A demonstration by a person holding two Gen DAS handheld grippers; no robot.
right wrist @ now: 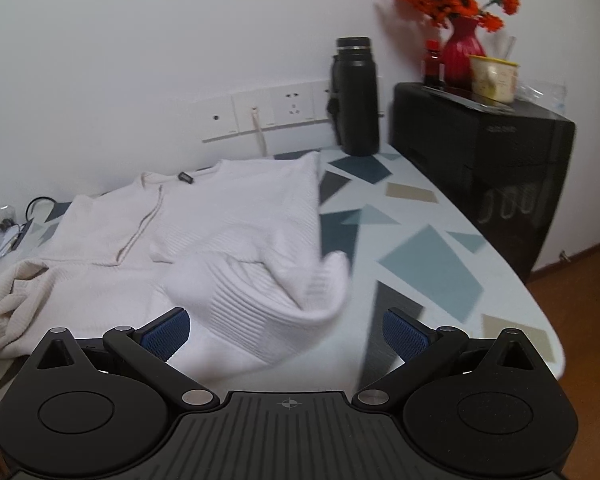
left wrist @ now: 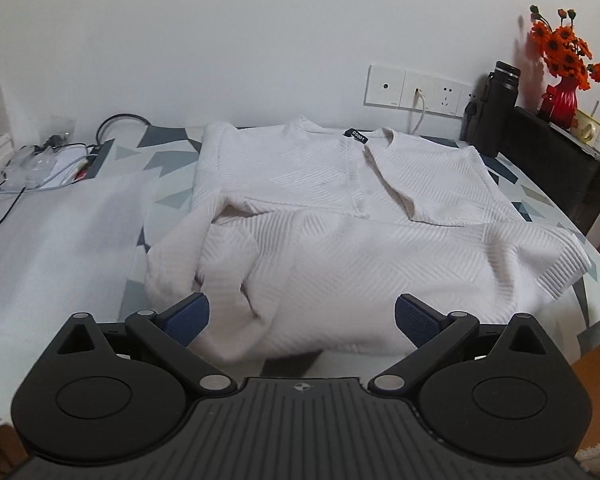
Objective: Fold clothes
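Note:
A cream ribbed cardigan lies on the patterned table, collar and dark label toward the wall, its sleeves folded across the front. Its lower half is bunched toward the near edge. My left gripper is open just short of that rumpled near hem, blue pads wide apart, with cloth lying between them but not clamped. In the right wrist view the cardigan fills the left half, and a ribbed hem corner curls up near the middle. My right gripper is open, its pads on either side of that curled corner, gripping nothing.
A black bottle stands by the wall sockets. A black cabinet at the right carries a red vase of orange flowers and a mug. Cables and clutter lie at the far left beside a white cloth.

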